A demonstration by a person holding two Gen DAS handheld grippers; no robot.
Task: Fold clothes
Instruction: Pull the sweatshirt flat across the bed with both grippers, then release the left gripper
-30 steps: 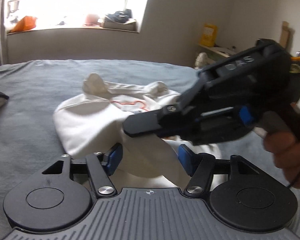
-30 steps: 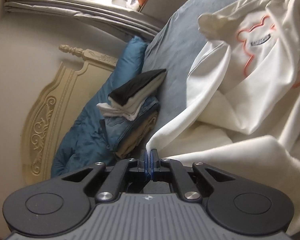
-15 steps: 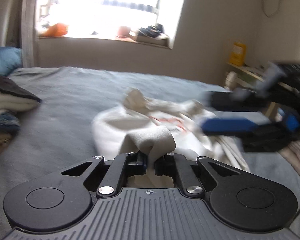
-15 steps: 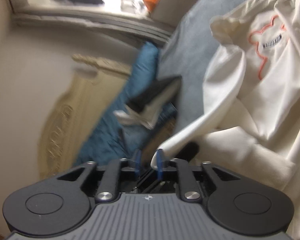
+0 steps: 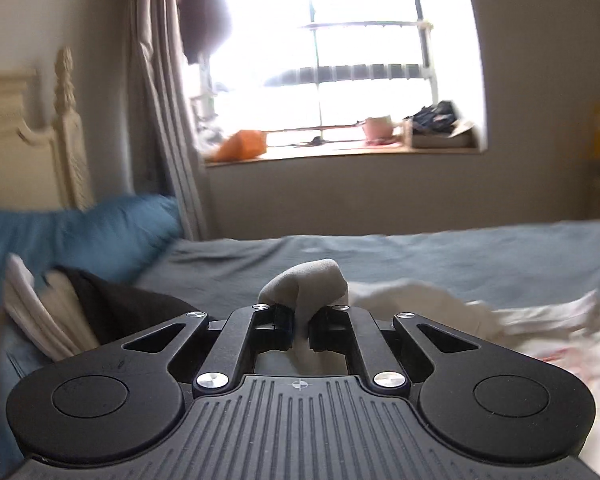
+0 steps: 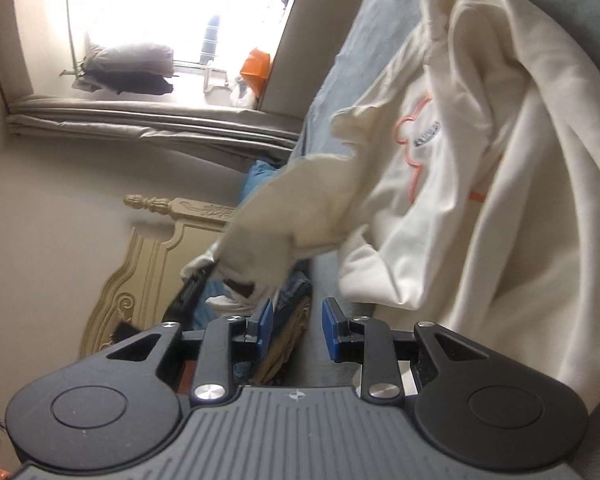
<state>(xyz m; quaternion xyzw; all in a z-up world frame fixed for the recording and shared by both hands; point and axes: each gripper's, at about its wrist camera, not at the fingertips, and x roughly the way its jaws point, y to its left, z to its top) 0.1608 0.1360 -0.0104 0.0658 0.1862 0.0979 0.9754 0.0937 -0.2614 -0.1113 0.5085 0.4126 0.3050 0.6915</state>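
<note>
One hand-off is done: left tongs point(image 5: 300, 326) now pinch the sweatshirt's point(image 6: 480, 184) sleeve point(image 5: 306, 284), right tongs point(image 6: 296, 328) gape empty beside it.

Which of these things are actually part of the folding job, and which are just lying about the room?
Job: cream sweatshirt, left gripper pinching it, right gripper open, bed.

Lying about: folded pile, blue pillow, orange bag, curtain.
</note>
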